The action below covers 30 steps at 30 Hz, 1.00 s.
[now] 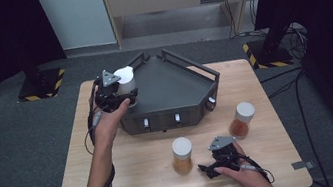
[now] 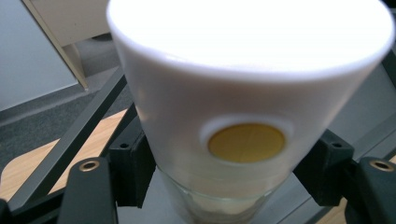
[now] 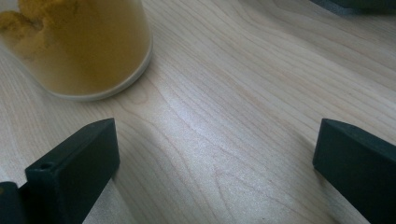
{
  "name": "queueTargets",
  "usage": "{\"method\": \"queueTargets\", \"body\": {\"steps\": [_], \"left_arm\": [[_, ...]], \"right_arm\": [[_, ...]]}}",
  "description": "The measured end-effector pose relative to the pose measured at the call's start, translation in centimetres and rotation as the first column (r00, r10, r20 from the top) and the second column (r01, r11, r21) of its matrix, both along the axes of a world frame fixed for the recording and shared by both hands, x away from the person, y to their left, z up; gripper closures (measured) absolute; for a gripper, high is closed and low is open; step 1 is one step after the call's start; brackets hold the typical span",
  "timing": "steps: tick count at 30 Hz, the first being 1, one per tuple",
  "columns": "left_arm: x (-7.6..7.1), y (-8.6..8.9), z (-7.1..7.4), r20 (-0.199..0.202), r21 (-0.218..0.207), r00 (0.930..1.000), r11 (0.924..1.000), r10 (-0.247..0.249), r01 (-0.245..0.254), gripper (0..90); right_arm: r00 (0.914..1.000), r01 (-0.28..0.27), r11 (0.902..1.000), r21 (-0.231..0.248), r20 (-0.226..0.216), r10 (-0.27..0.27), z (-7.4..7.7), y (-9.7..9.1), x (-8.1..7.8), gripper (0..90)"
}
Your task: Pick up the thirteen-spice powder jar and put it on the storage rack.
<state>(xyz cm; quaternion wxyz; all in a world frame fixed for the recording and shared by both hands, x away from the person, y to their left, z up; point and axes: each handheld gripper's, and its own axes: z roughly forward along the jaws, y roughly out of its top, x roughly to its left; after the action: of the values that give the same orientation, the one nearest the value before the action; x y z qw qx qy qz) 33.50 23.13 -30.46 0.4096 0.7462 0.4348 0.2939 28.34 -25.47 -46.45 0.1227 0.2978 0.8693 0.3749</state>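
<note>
High view: jar [image 1: 125, 79] in left claw [image 1: 119, 97]

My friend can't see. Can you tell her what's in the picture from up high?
The left gripper holds a white-capped jar over the left corner of a dark tray on a wooden table. The right gripper rests open on the table near the front, next to a jar of yellow powder, with a jar of orange powder farther right.

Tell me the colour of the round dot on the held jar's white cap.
Yellow: the dot sits on the cap, clearest in the left gripper view.
</note>
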Motion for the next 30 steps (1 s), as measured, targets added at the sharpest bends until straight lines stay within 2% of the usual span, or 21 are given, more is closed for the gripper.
{"method": "queueTargets", "body": {"steps": [8,12,16,24,30], "left_arm": [[0.6,0.1,-0.6,-0.017,0.005,0.9998,0.9999,0.013,-0.013,29.2],[0.7,0.6,-1.2,-0.012,-0.036,0.9997,0.9991,0.02,-0.021,29.2],[1.0,0.6,-1.4,-0.019,-0.028,0.9995,0.9992,0.027,-0.027,29.2],[1.3,0.8,-2.1,-0.024,-0.05,0.9993,0.9983,0.028,-0.029,29.2],[1.4,0.8,-2.3,-0.029,-0.044,0.9991,0.9985,0.03,-0.032,29.2]], "right_arm": [[1.0,0.0,1.0,0.0,0.0,0.0,0.0,0.0,0.0,0.6],[1.0,0.0,1.0,0.0,0.0,0.0,0.0,0.0,0.0,0.6],[1.0,0.0,1.0,0.0,0.0,0.0,0.0,0.0,0.0,0.6],[1.0,-0.001,1.0,0.001,0.001,0.001,0.0,0.0,0.0,0.6],[1.0,-0.001,1.0,0.0,0.001,0.001,0.0,0.0,0.0,0.6]]}}
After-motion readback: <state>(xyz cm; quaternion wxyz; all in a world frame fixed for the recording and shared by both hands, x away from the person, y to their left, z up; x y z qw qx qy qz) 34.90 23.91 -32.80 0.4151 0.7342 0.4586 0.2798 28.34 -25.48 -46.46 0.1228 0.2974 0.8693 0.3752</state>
